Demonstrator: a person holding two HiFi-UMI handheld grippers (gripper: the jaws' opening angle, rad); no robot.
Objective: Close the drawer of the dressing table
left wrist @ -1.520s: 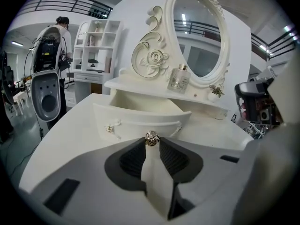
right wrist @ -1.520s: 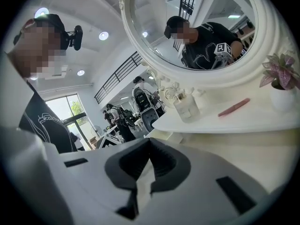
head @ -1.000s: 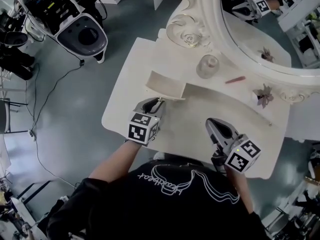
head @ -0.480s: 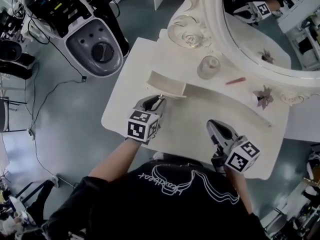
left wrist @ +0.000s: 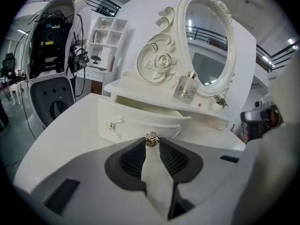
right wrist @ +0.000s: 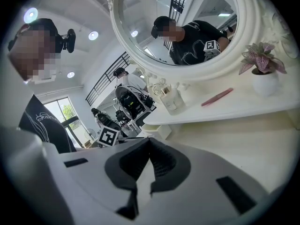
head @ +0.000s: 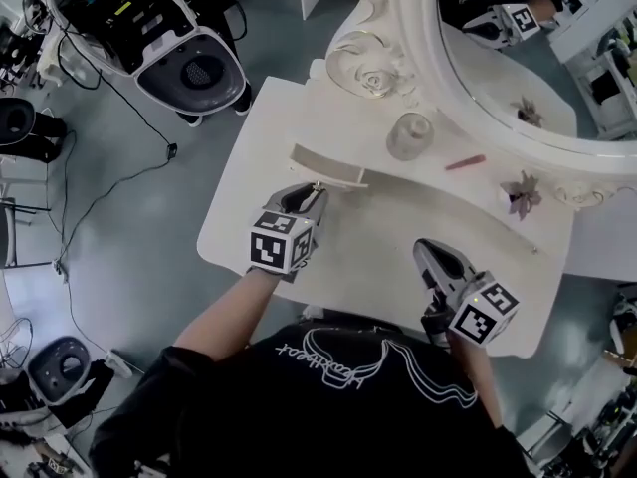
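The shallow white drawer (head: 328,170) of the dressing table is shown pulled out from under the raised shelf, over the left part of the white worktop (head: 378,237). Its interior is seen only as a pale strip, and any contents cannot be made out. Its small round gilt knob (left wrist: 151,139) is clenched between the pads of the left claw (head: 315,191). The right claw (head: 426,250) is held closed on nothing over the worktop's right half, well apart from the drawer. On the shelf are set a clear glass perfume bottle (head: 410,133), a slim pink stick (head: 465,161) and a small potted plant with purplish leaves (head: 522,191). The oval mirror in its carved white frame (head: 420,38) is cut off by the upper edge. A grey-blue floor (head: 139,267) with black cables and a black-and-white machine (head: 149,28) is seen at left.
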